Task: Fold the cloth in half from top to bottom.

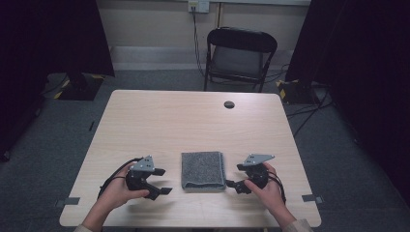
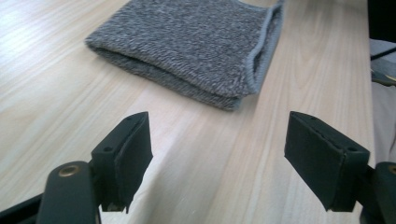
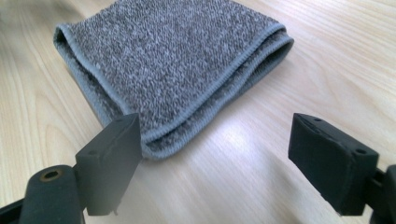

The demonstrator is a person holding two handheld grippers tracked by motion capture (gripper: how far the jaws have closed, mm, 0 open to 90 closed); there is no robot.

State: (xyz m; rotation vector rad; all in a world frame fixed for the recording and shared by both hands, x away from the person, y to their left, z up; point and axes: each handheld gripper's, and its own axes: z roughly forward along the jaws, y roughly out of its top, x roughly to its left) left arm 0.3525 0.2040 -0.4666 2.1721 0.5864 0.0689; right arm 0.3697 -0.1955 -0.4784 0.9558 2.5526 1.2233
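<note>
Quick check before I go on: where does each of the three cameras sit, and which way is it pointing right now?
High view: above the person's side, looking forward and down on the table; both hands, left gripper and right gripper flank the folded grey towel.
Left gripper view: rides the left gripper, open jaws toward the towel's folded edge.
Right gripper view: rides the right gripper, open jaws toward a towel corner.
All views share the towel and table.

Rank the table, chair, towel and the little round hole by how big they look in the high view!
1. Table
2. Chair, though it stands farther off, so it may look smaller than it is
3. Towel
4. Hole
</note>
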